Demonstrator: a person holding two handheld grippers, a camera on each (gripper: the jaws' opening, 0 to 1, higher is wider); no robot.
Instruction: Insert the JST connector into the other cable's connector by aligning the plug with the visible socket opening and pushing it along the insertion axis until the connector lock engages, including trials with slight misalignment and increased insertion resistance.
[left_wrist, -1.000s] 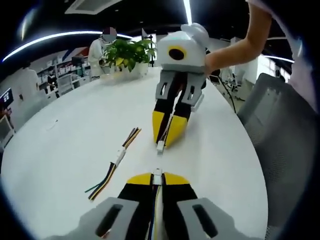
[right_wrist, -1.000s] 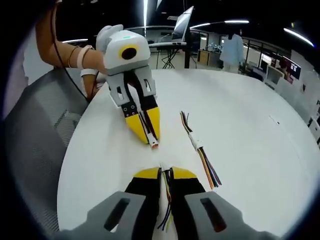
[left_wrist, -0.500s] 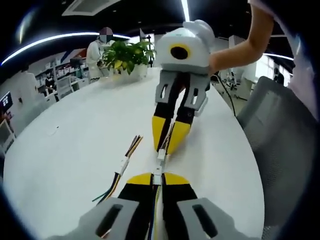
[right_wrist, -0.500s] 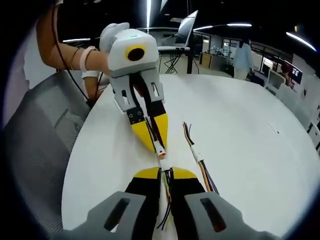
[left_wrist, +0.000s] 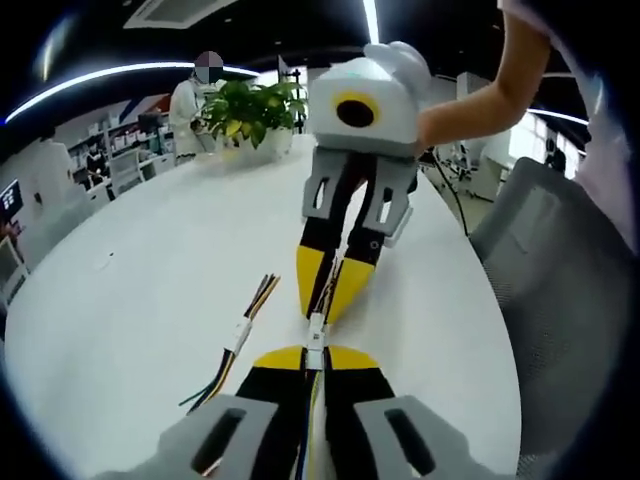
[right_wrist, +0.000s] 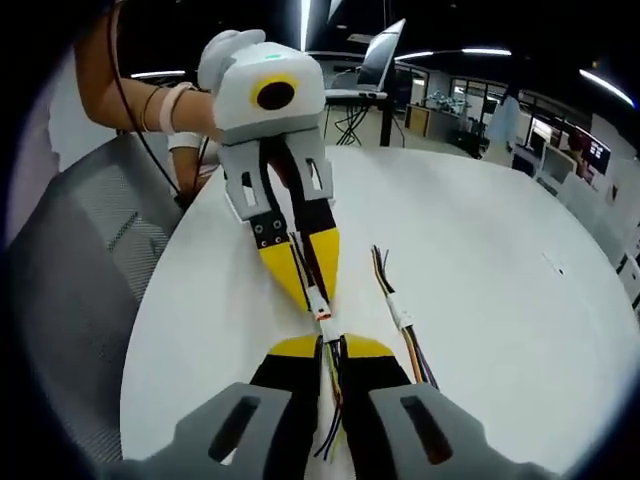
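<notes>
Left gripper view looks straight down its own jaws at the plug (left_wrist: 315, 338), a small white plastic block with an orange trace, pinched at the tip of the left gripper (left_wrist: 314, 352), whose yellow-tipped black jaws are closed tight on it with its thin coloured wires trailing back between them. Facing it nose to nose is the right gripper (left_wrist: 326, 300), jaws likewise clamped on the socket (left_wrist: 317, 322), so the two connectors meet end to end just above the worktop (left_wrist: 130, 300); whether they are only touching or partly mated is too small to tell. Holding each connector right at the jaw tips, with the grippers opposed along one line, seems meant to keep the plug square to the socket opening and let the push run along the insertion axis. Right gripper view shows the same meeting from the other side: the left gripper (right_wrist: 312, 290) descends towards the right gripper (right_wrist: 325, 346), the joint (right_wrist: 321, 310) between them. A spare harness (right_wrist: 402, 315), two bundles of multicoloured wires joined by a white connector, lies loose on the worktop just beside the grippers. That worktop is smooth, white and round-edged; a grey mesh chair (left_wrist: 560, 260) stands at its edge and a leafy plant (left_wrist: 250, 105) sits at the far side.
</notes>
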